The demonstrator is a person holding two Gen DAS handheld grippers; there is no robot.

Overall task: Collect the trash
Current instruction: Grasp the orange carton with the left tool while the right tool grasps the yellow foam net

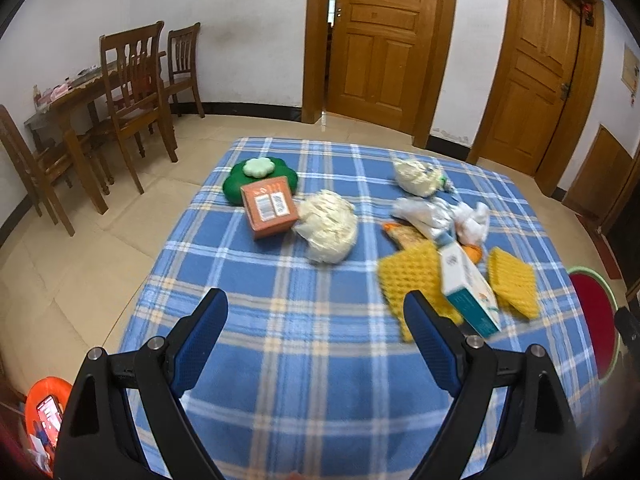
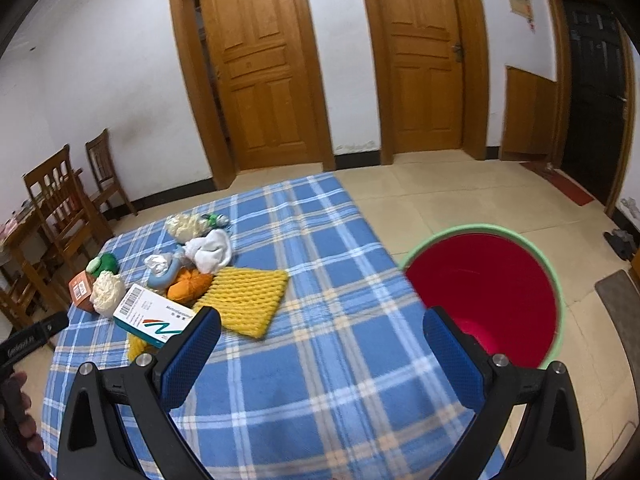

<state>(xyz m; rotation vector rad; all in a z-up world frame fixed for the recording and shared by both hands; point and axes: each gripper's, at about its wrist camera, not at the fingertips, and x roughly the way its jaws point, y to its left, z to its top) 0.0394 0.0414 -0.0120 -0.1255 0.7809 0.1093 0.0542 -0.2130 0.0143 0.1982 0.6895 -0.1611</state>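
Observation:
Trash lies on a blue plaid tablecloth (image 1: 304, 320): an orange box (image 1: 269, 207), a cream foam net (image 1: 329, 226), a second cream net (image 1: 416, 176), crumpled white paper (image 1: 472, 218), yellow foam mesh (image 1: 416, 276) and a white-teal carton (image 1: 468, 286). A red bin with a green rim (image 2: 488, 292) stands on the floor right of the table. My left gripper (image 1: 316, 304) is open and empty above the near cloth. My right gripper (image 2: 322, 324) is open and empty, between the yellow mesh (image 2: 248, 300) and the bin, near the carton (image 2: 154, 316).
A green flower-shaped object (image 1: 256, 178) sits behind the orange box. Wooden chairs (image 1: 136, 92) and a dining table (image 1: 72, 100) stand at the left. Two wooden doors (image 2: 260, 64) are behind. An orange container (image 1: 44, 416) sits on the floor at lower left.

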